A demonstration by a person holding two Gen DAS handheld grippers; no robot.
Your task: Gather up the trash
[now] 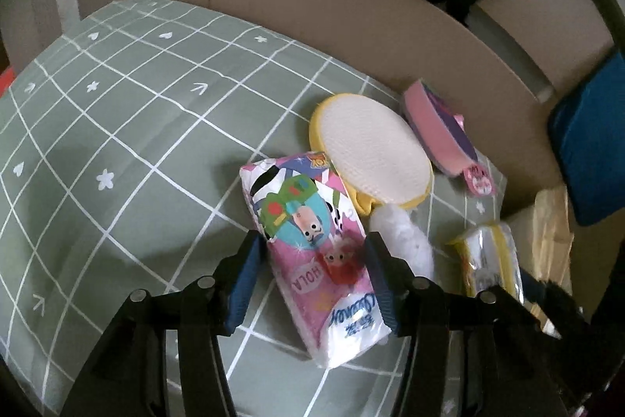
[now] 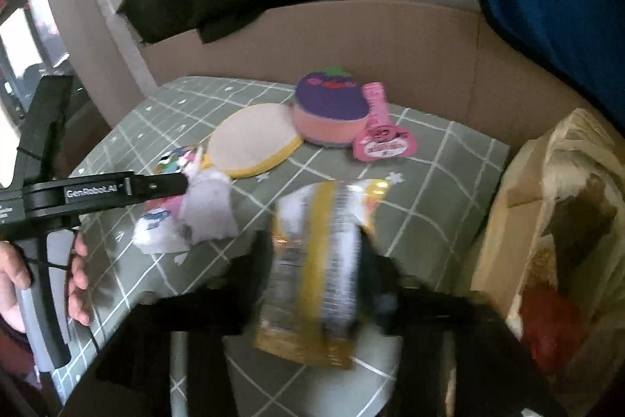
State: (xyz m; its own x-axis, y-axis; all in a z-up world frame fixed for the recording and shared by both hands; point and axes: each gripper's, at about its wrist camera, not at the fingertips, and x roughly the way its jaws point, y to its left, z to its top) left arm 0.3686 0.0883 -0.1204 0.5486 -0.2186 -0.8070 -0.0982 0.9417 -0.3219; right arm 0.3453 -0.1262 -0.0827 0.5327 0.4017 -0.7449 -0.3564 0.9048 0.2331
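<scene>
Fingers of the left gripper (image 1: 312, 280) straddle the tissue pack (image 1: 312, 241) at lower centre, pads apart. Right gripper (image 2: 316, 276), blurred, flanks a yellow wrapper (image 2: 316, 260); grip unclear.

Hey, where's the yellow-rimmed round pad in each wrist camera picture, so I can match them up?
Left wrist: the pad sits right of centre, just beyond the tissue pack.
Right wrist: the pad sits left of centre, in the middle distance on the checked cloth.
Shared landmark: the pink and purple sponge, right beside the pad in both.
</scene>
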